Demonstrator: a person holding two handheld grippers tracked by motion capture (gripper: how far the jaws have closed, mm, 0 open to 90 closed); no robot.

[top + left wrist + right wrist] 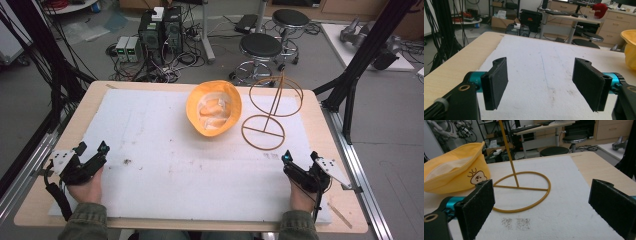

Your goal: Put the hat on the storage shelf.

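Note:
A yellow bucket hat (214, 107) lies upside down on the white mat (165, 165), at the back middle; its side carries a small cartoon print (475, 178). Right of it stands a gold wire hat stand (263, 131) with a round base ring (524, 192) and an upright rod. My left gripper (91, 150) rests at the mat's left front edge, open, nothing between its pads (496, 83); the hat's edge (630, 50) shows far to its right. At the right front my right gripper (300, 159) is open too, facing the stand's base, its pads (477, 207) empty.
The wooden table (325, 125) edges the mat on all sides. Black frame posts (360, 65) rise at both sides. Behind the table are two round stools (261, 47), computer boxes (160, 30) and loose cables on the floor. Small dark specks (516, 223) mark the mat.

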